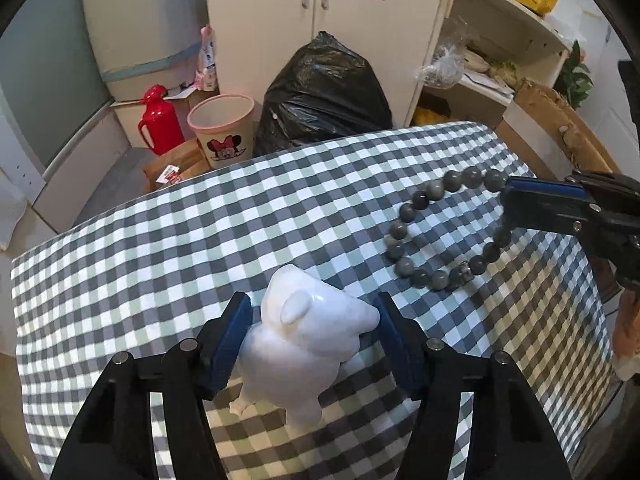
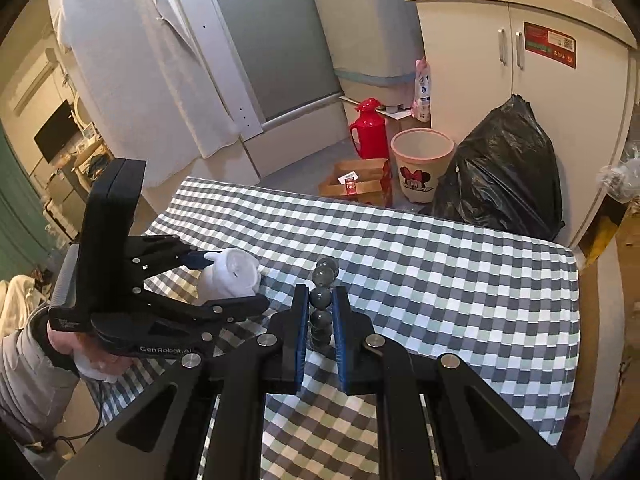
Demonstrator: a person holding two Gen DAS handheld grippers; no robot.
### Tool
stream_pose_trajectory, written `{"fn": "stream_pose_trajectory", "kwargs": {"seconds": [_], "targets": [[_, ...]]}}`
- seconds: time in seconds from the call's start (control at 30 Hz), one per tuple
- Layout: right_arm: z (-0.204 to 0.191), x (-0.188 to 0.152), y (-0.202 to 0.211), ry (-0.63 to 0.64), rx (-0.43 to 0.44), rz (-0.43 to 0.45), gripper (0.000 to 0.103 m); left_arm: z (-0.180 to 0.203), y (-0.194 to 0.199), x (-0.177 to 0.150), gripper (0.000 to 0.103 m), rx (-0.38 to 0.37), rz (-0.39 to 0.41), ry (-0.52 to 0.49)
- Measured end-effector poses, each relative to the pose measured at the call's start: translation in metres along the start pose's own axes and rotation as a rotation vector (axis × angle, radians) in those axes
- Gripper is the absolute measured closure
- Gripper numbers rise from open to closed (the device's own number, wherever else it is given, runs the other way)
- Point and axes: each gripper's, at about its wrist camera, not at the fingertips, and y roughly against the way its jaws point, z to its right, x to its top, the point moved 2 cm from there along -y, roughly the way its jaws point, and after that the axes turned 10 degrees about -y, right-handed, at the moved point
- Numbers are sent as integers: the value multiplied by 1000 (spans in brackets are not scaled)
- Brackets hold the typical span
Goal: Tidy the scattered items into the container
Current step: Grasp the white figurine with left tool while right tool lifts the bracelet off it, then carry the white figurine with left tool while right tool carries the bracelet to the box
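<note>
My left gripper [image 1: 314,314] is shut on a white glossy animal figurine [image 1: 308,344], held tilted just above the checked tablecloth [image 1: 180,248]. In the right wrist view the same figurine [image 2: 236,272] sits in the left gripper [image 2: 234,282] at the table's left side, with a gloved hand below it. My right gripper [image 2: 320,292] is shut on a bracelet of grey stone beads [image 2: 321,299], seen edge-on between the blue pads. From the left wrist view the bracelet [image 1: 408,212] hangs as a loop from the right gripper [image 1: 508,204] at the table's right side.
On the floor beyond the table's far edge stand a pink-rimmed bin with a cartoon mouse [image 1: 222,132], a red thermos [image 1: 158,120], a full black rubbish bag [image 1: 324,96] and open cardboard boxes [image 2: 360,182]. White cabinets [image 1: 320,40] lie behind.
</note>
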Motion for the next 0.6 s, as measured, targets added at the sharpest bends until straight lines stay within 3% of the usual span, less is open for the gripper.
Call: {"fn": "stream_pose_trajectory", "kwargs": {"seconds": [0.17, 0.6], "targets": [[-4, -1, 12, 4, 1, 21, 92, 1, 21, -2, 39, 15, 38, 33], [-18, -2, 62, 31, -45, 103, 92, 10, 99, 6, 39, 71, 226, 169]]}}
